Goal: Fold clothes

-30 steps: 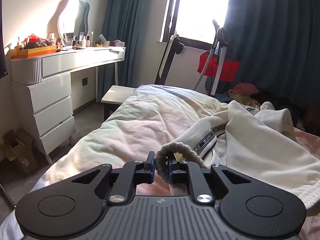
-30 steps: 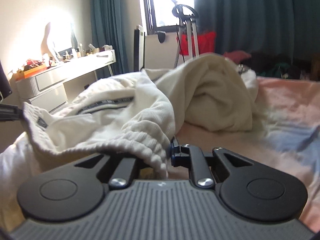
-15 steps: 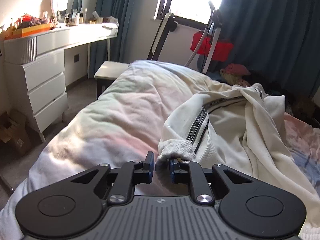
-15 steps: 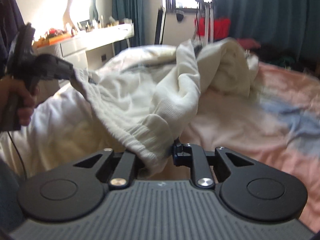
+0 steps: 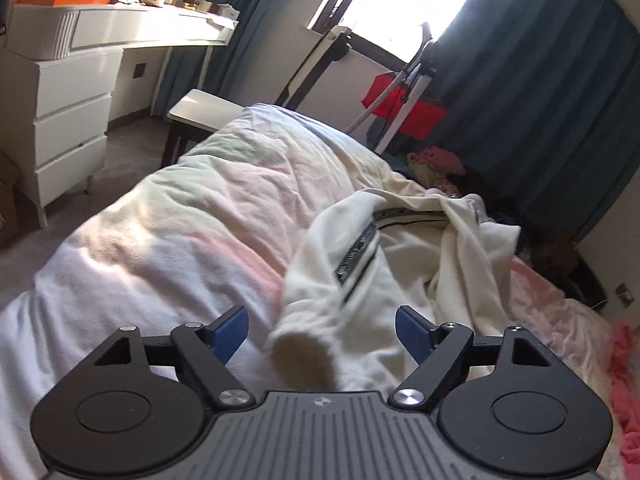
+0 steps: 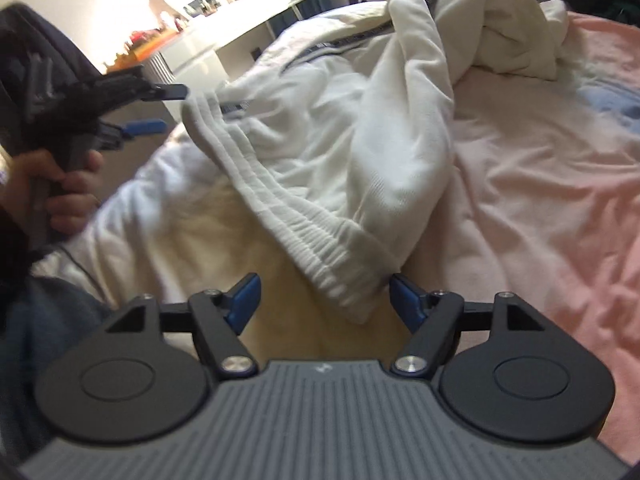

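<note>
Cream ribbed-hem sweatshirt (image 6: 340,152), crumpled on the pink duvet (image 6: 540,200), hem between both spread-jawed tools (left gripper (image 5: 322,334), right gripper (image 6: 324,298), neither holding cloth): best smoothed flat, hem corners re-pinched evenly before folding.

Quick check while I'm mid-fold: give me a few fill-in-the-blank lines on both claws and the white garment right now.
1. The left claw is ____.
2. The right claw is ____.
3. The ribbed hem of the white garment lies between the right claw's ____ fingertips.
4. The garment rests on a pale pink ____.

Missing words: open; open; blue; duvet
</note>
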The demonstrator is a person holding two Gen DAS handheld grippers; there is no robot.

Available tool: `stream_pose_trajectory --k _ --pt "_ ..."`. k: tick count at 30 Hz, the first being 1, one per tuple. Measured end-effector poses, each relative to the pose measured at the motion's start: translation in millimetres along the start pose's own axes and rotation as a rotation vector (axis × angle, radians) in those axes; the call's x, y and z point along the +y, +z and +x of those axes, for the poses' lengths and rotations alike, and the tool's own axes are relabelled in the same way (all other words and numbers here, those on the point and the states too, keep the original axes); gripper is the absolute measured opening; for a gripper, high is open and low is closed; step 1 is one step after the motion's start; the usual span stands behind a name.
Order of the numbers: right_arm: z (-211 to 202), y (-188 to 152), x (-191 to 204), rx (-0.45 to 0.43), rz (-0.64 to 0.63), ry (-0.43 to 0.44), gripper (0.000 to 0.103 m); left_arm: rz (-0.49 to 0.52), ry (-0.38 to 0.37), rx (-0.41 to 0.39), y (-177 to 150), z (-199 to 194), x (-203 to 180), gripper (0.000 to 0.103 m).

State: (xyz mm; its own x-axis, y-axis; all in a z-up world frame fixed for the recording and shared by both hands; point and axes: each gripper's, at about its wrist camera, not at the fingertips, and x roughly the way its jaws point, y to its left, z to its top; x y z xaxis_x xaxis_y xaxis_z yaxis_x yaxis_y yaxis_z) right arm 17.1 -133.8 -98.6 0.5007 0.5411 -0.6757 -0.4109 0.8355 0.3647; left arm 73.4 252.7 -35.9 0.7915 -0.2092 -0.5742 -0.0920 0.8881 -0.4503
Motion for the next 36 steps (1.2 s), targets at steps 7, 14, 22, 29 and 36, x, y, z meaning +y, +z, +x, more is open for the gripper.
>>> stream_pose_trajectory --k 7,14,22,29,36 --pt "-5.4 8.3 -58.4 -0.128 0.382 0.054 0.076 -0.034 0.040 0.084 2.6 37.6 5.6 0.078" --pt "23.8 6.7 -85.1 -0.134 0.564 0.181 0.076 -0.018 0.087 0.136 0.3 60.2 8.0 0.067" --pt "36.2 -1.1 -68.5 -0.187 0.512 0.047 0.033 0.013 0.074 0.091 -1.9 50.8 4.6 0.031" --pt "30.1 -17.6 -57.4 -0.225 0.658 0.128 0.024 0.101 0.187 -0.025 1.3 35.2 -17.2 0.018" --pt "60.2 -29.0 1.1 -0.262 0.772 0.248 0.022 0.109 0.237 -0.143 76.2 24.6 -16.1 0.015"
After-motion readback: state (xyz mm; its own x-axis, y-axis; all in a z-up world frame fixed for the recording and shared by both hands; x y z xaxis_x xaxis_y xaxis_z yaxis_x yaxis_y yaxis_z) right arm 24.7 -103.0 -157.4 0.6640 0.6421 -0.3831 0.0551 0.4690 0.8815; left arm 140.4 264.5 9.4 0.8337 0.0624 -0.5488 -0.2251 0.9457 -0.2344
